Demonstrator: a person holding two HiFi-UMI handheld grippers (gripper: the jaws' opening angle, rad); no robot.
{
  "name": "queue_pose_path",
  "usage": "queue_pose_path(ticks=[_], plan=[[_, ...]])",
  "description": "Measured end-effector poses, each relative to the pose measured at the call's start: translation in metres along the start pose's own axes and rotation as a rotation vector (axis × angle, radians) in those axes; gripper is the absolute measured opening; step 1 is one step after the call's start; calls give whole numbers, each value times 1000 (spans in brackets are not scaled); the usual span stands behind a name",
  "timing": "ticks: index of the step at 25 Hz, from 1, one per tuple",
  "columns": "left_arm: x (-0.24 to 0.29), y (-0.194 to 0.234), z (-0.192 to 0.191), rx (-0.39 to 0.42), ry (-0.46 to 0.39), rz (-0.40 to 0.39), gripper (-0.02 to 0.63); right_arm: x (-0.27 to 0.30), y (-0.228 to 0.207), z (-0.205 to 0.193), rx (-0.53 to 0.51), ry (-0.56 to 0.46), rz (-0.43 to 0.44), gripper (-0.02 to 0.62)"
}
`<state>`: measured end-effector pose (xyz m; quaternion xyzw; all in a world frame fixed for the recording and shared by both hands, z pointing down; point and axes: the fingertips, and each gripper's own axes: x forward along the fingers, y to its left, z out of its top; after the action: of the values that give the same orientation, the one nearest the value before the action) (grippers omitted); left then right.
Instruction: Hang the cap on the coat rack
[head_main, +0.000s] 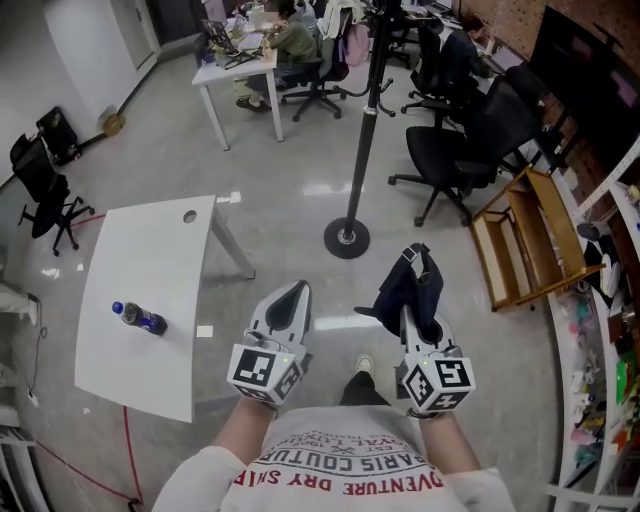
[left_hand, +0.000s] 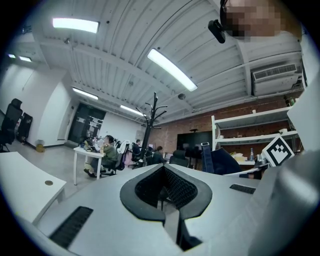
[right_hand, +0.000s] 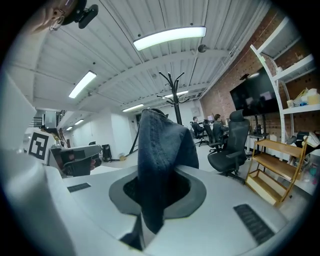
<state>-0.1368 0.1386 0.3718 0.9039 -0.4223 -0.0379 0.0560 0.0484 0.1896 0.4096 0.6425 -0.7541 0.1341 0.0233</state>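
- The right gripper has its jaws clenched on the dark denim cap, well short of the coat rack.
- The left gripper has its jaws closed together, empty.
- To hang it well: lift the cap's crown over a rack hook and let it settle before releasing.
- The shirt print, seen upside down, seems to read "ADVENTURE DRY" and "PARIS COUTUR".

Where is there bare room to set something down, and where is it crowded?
Nearly all the white rectangular table is bare; only a blue plastic bottle lies near its left edge. Floor is open before the black coat rack; black office chairs crowd beyond it.
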Motion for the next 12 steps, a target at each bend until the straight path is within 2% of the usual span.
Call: queue_pose_path(ticks=[7,12], plan=[[120,-3,4,-27,-2,35,6,76,-88,34,17,12,57,43],[176,3,-4,-34,-10,83,6,115,-137,45,23,20,81,43]])
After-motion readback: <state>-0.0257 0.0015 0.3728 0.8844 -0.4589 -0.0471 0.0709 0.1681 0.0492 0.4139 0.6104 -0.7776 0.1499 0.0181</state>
